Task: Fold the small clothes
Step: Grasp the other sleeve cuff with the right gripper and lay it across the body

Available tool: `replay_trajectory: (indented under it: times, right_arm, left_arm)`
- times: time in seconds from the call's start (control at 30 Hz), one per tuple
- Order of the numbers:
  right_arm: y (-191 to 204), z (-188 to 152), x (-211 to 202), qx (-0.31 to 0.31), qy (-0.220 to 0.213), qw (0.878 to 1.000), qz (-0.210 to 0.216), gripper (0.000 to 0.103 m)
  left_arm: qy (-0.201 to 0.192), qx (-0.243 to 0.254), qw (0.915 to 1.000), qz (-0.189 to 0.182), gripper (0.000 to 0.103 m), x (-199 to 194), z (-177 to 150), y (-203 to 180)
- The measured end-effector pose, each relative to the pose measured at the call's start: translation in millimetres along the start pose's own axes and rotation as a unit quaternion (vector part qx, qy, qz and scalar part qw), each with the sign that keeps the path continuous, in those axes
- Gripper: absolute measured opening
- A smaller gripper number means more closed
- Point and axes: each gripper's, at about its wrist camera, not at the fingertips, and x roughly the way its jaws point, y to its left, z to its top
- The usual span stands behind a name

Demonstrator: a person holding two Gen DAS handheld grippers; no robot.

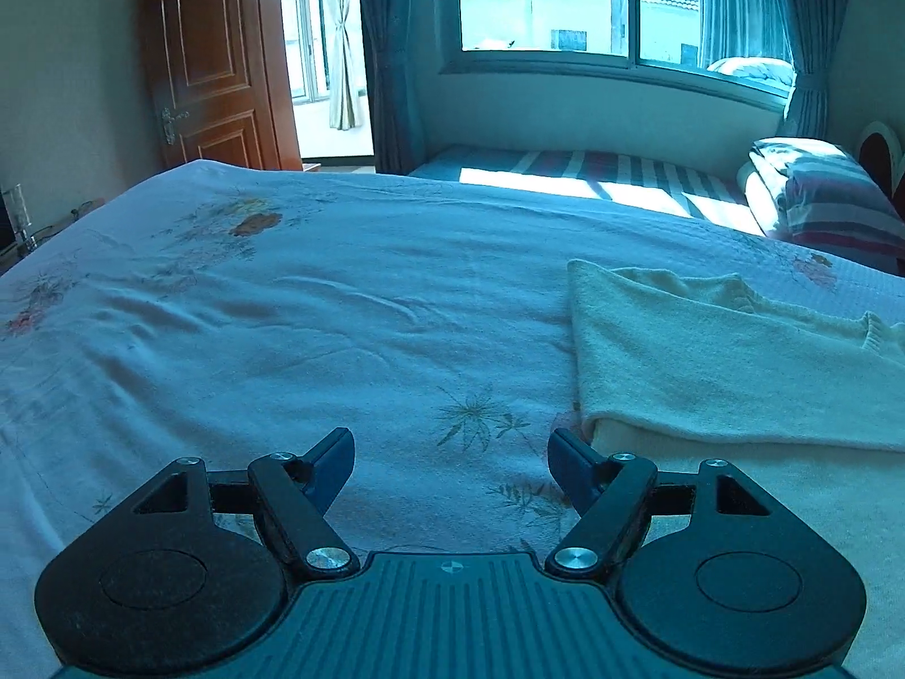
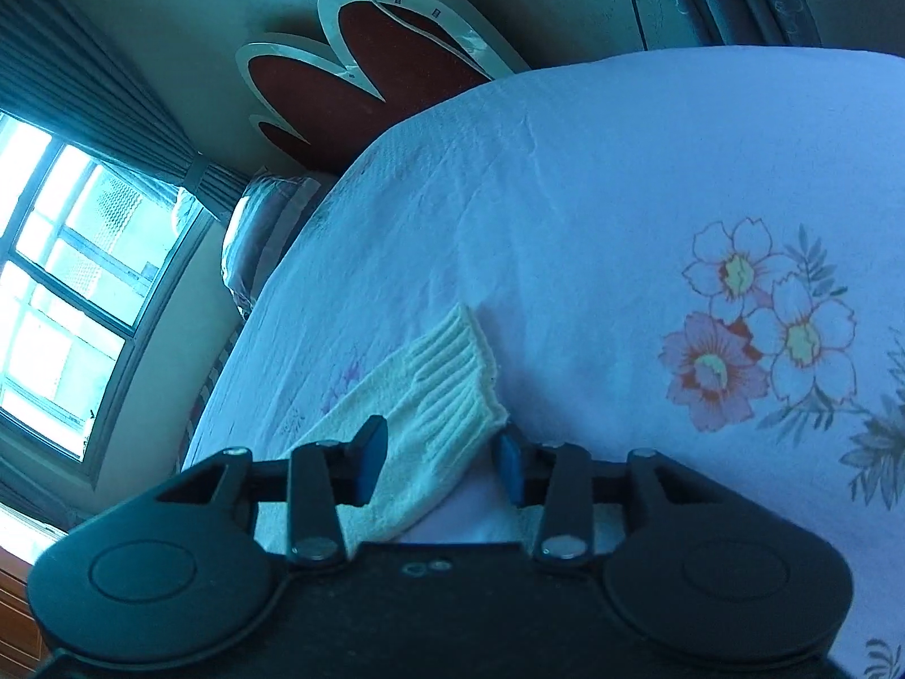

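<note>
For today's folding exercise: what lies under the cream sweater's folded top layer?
Under the sweater fold, a second cream layer peeks out along the near edge, resting on the floral bedsheet. How far that layer reaches underneath is covered.

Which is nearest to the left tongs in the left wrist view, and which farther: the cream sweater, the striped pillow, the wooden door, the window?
From the left tongs:
1. Cream sweater, just ahead on the right, lying on the bed.
2. Striped pillow, far right, beyond the bed's edge.
3. Wooden door at far left and window on the back wall: too close to call.
</note>
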Motion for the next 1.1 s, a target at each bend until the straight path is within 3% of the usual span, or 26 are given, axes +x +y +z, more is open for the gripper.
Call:
replay_trajectory:
  times: [0.17,0.2,0.23,0.3,0.37,0.43,0.5,0.63,0.8,0.93,0.97,1.03,1.1]
  right_arm:
    - [8,-1,5,-0.016,0.001,1.0,-0.001,0.04]
    - [9,-2,5,-0.023,0.001,1.0,-0.012,0.029]
    - [12,-3,5,-0.032,0.002,0.999,-0.03,0.011]
    - [25,-5,2,-0.045,0.001,0.998,-0.042,0.006]
    - [52,-12,-5,-0.074,-0.016,0.996,-0.048,0.006]
    - [88,-25,-10,-0.108,-0.026,0.993,-0.038,0.006]
    - [139,-48,-12,-0.147,-0.033,0.988,-0.016,0.006]
    - [250,-120,-10,-0.22,-0.027,0.974,0.052,0.006]
    - [367,-254,9,-0.312,0.023,0.941,0.128,0.006]
    - [413,-368,37,-0.376,0.104,0.906,0.16,0.006]
    - [421,-402,45,-0.402,0.13,0.892,0.161,0.006]
    - [427,-454,62,-0.442,0.174,0.868,0.143,0.006]
    - [424,-483,67,-0.466,0.193,0.855,0.122,0.009]
  left_arm:
    - [-0.003,-0.018,0.9998,0.007,0.075,2,-2,36]
    - [-0.002,-0.02,0.9998,0.007,0.075,4,-2,43]
    - [0.001,-0.021,0.9997,0.007,0.075,6,-2,52]
    - [-0.001,-0.019,0.9998,0.006,0.075,10,-2,68]
    - [-0.008,-0.013,0.9999,0.001,0.078,14,-2,86]
    - [-0.014,-0.013,0.9998,-0.006,0.09,19,-2,105]
    - [-0.013,-0.012,0.9996,-0.02,0.09,25,-1,122]
    - [-0.021,0.008,0.9989,-0.041,0.09,29,1,156]
    - [-0.029,0.014,0.9981,-0.052,0.09,22,3,203]
    - [-0.022,0.007,0.9986,-0.048,0.09,19,-3,238]
    - [-0.019,0.004,0.9988,-0.045,0.09,19,-6,246]
    - [-0.014,-0.005,0.9992,-0.038,0.09,18,-10,260]
    - [-0.011,-0.014,0.9993,-0.033,0.09,17,-14,271]
